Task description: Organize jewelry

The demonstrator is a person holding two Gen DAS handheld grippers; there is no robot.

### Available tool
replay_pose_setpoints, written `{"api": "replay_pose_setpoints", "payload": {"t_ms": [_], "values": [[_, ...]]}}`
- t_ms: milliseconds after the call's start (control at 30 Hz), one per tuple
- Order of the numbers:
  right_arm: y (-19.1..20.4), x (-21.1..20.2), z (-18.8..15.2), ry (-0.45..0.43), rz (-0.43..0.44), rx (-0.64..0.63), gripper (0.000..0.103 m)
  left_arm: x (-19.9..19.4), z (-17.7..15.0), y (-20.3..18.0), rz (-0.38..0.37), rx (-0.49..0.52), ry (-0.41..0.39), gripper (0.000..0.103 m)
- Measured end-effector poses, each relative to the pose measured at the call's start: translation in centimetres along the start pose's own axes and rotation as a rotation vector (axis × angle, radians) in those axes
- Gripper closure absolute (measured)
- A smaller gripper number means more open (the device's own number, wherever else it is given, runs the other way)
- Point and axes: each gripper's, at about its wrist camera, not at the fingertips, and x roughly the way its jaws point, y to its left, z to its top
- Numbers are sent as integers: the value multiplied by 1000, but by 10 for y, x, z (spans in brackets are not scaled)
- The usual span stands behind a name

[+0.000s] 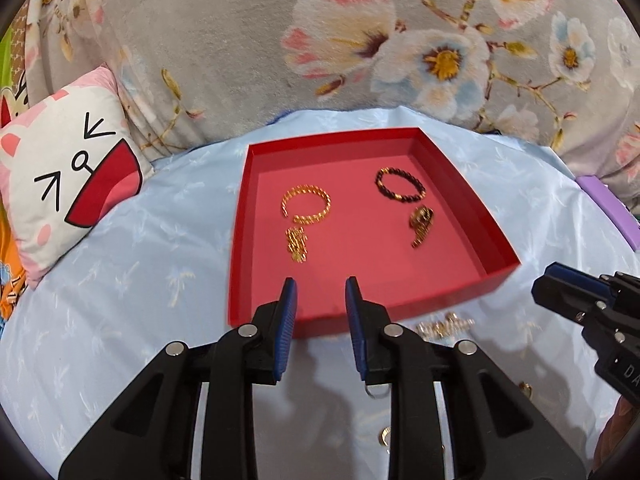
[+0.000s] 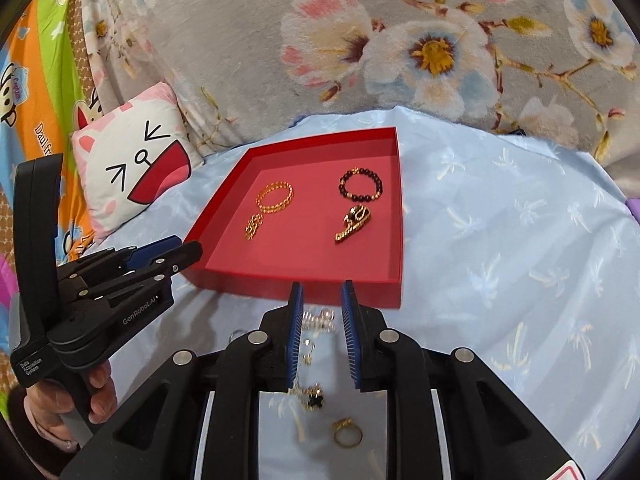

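Claws both empty w/ jaws slightly apart: left claw [image 1: 321, 289] & right claw [image 2: 322, 293] just short of red tray [image 2: 304, 286]; gold ring [image 2: 348, 435] below right.

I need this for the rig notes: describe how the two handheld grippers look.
Both the left gripper and the right gripper are black plastic, with ribbed blue finger pads and round silver pivot pins. White lettering marks the left gripper's side in the right wrist view.
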Motion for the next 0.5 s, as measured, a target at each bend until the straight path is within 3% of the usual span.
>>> {"api": "replay_pose_setpoints", "payload": {"t_ms": [133,500], "values": [[0,-4,-18,19,-15,1,72,-8,-16,-2,2,-10,1,56],[-15,-1,-67,118,-48,38,71,-2,-69,9,-25,-41,101,55]]}}
